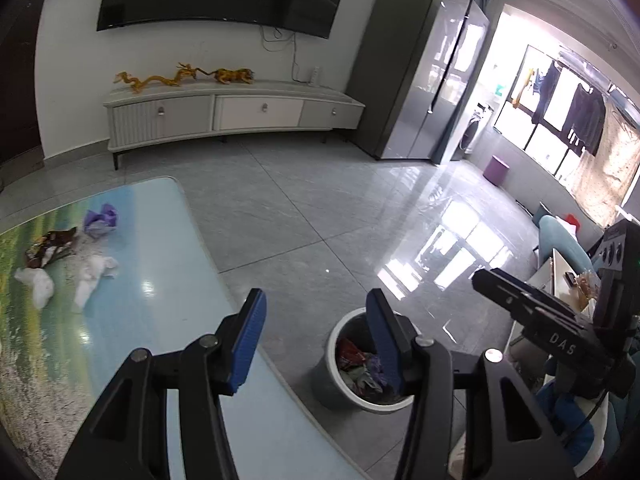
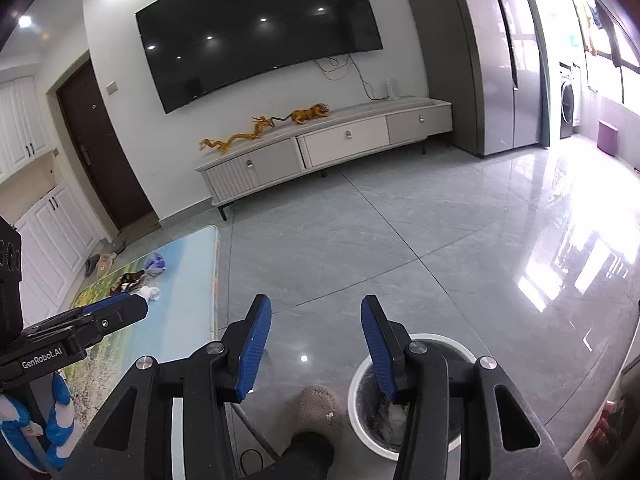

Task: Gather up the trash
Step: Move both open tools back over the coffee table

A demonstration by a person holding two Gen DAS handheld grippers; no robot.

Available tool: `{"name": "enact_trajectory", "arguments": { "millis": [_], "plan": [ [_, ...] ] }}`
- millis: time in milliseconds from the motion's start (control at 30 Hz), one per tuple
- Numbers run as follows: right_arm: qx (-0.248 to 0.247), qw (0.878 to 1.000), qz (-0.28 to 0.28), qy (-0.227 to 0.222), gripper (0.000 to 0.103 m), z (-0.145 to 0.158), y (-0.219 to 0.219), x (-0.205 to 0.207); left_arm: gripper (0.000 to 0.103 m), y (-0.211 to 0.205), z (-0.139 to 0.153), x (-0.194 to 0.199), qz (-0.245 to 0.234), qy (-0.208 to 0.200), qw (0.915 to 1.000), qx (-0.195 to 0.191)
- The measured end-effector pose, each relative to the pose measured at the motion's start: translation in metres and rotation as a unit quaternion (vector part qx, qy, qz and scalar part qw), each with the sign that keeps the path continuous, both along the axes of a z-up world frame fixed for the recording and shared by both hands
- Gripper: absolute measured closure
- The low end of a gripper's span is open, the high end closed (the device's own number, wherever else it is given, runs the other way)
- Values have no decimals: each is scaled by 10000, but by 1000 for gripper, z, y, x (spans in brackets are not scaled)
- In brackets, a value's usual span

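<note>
Two handheld grippers with black frames and blue ribbed finger pads are both spread wide and hold nothing: the left gripper [image 1: 316, 316] hangs over the near edge of the low glossy desk with a printed landscape top [image 1: 160, 280], and the right gripper [image 2: 316, 322] hangs above the grey tiled floor [image 2: 400, 240]. Just beside the desk stands the round white-rimmed grey waste bin [image 1: 340, 388], already holding red, purple and grey scraps. Well apart from it, at the far end of the desk, lie the remaining pieces: two crumpled white tissues [image 1: 96, 276], a crumpled purple paper wad [image 1: 101, 221] and a dark brown crinkled wrapper [image 1: 50, 246]. In the right wrist view a foot in a beige knitted slipper [image 2: 316, 408] rests on the floor near the bin.
</note>
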State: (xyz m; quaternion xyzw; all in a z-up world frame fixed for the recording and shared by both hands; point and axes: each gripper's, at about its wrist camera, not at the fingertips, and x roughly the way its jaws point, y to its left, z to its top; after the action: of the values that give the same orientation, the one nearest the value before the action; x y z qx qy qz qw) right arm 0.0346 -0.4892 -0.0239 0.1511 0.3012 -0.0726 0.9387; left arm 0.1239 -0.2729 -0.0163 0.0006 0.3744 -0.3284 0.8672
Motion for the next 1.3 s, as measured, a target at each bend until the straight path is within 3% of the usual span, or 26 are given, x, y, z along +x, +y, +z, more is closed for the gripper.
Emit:
{"name": "enact_trajectory", "arguments": {
  "millis": [233,533,667,933,1100,1233,1300],
  "plan": [
    [-184,9978,626,-77,59,19,65,39,53,106,1,26,891,-142,9959,41],
    [-218,9896,1418,79,59,7,146,101,53,240,-25,54,2154,-44,9764,112],
    [-191,9850,1703,217,59,-8,177,128,53,302,-39,49,2765,-84,9604,323],
    [-122,9742,2166,621,59,-52,235,181,45,397,-72,12,3968,24,9152,709],
    [-18,9689,2326,844,59,-79,263,209,38,412,-95,14,4277,311,8991,882],
    [80,9675,2330,973,59,-94,273,229,38,419,-114,25,4392,561,8914,964],
    [42,9675,2303,1046,59,-102,277,239,38,422,-121,30,4393,703,8915,858]
  ]
}}
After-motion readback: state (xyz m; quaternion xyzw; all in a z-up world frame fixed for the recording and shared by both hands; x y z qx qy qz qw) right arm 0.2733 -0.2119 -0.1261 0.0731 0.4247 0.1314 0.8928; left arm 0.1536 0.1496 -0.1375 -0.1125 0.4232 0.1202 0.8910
